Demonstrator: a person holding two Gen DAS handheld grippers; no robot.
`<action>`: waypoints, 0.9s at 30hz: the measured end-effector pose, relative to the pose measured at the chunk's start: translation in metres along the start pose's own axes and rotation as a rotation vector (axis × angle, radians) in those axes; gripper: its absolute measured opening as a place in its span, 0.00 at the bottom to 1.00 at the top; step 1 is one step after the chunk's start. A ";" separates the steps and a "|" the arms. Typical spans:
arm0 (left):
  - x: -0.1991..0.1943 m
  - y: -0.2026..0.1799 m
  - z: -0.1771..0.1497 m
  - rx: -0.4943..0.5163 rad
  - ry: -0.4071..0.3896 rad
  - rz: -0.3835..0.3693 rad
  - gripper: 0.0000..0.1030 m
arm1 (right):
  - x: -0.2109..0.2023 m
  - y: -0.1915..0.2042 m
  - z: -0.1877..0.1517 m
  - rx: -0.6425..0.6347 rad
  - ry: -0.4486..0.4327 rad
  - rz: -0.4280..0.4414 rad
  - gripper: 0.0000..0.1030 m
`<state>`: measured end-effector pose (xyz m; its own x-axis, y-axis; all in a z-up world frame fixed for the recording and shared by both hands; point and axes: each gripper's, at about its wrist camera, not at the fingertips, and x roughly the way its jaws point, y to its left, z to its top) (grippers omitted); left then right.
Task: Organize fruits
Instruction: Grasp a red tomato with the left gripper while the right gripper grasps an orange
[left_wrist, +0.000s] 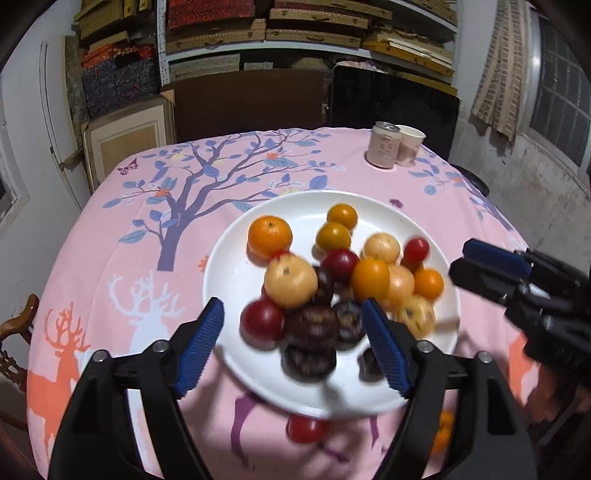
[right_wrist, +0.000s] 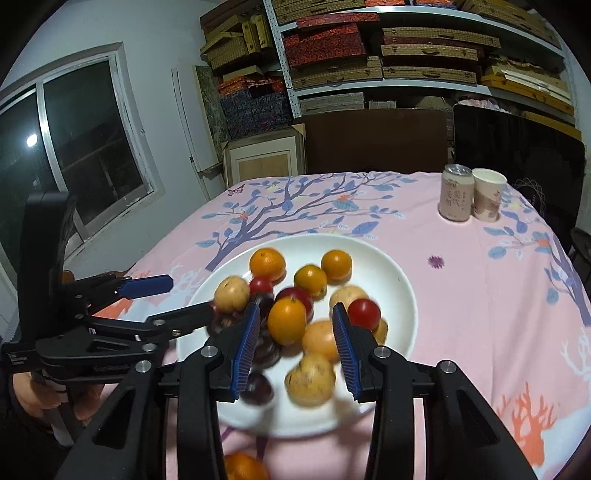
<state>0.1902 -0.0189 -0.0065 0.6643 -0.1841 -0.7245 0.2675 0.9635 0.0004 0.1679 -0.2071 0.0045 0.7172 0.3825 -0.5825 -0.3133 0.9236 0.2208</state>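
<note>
A white plate on the pink tablecloth holds a blurred pile of fruit: oranges, red tomatoes, pale yellow fruits and dark purple ones. My left gripper stands open over the plate's near side, its pads clear of the dark fruits seen between them. My right gripper is open too; an orange shows between its pads without touching either. Each gripper also appears in the other view: the right gripper and the left gripper. A tomato and an orange lie on the cloth in front of the plate.
A pink can and a paper cup stand at the table's far right. Dark chairs and shelves of boxes are behind the table. A wooden chair is at the left edge.
</note>
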 end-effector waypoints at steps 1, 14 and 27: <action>-0.007 -0.002 -0.010 0.017 -0.010 0.003 0.86 | -0.008 0.001 -0.009 0.000 0.008 0.012 0.44; 0.002 0.001 -0.087 0.050 0.101 0.011 0.88 | -0.005 0.058 -0.098 -0.201 0.222 -0.034 0.55; 0.014 -0.019 -0.080 0.111 0.113 0.057 0.88 | -0.012 0.012 -0.097 0.062 0.172 0.052 0.43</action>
<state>0.1380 -0.0241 -0.0717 0.5994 -0.1005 -0.7941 0.3113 0.9433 0.1155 0.0955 -0.2024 -0.0615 0.5827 0.4248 -0.6928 -0.3044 0.9046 0.2986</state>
